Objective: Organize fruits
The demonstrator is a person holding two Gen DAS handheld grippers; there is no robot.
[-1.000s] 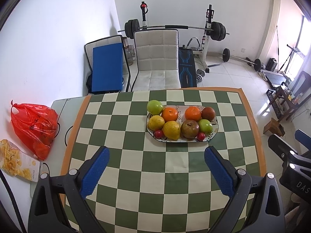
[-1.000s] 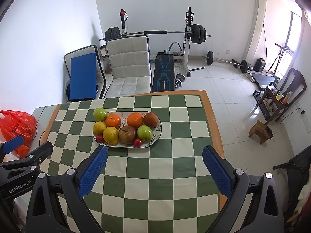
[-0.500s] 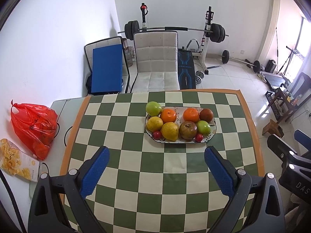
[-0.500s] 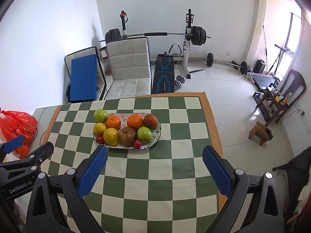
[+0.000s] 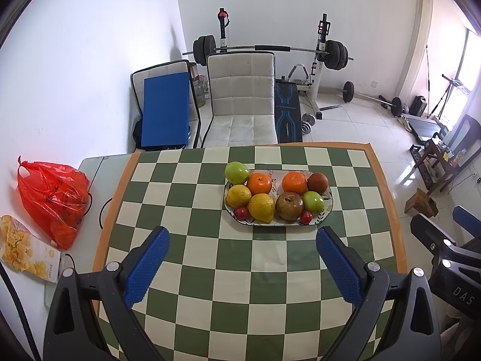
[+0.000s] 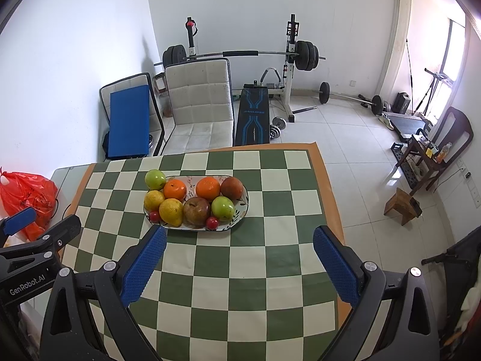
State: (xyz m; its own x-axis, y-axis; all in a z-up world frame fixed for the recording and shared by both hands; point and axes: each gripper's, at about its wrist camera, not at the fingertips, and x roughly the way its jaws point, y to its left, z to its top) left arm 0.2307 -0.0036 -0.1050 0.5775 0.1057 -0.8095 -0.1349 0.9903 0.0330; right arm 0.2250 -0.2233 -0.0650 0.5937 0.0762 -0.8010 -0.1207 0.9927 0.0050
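One plate (image 5: 328,207) is sitting on one checkered table (image 5: 270,270), holding ten fruits in all. Two oranges (image 5: 259,183) are lying in the back row, two green apples (image 5: 236,171) are showing, one at the far left end and one near the right. Two yellow lemons (image 5: 261,207) are sitting front left, two brownish-red fruits (image 5: 289,205) and two small red fruits (image 5: 241,213) are filling the rest.

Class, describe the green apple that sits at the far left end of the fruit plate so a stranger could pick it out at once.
Find the checkered table and the oval plate of fruit on it. At the plate's far left corner sits the green apple, perched on the rim beside an orange. The other green apple lies near the right end.
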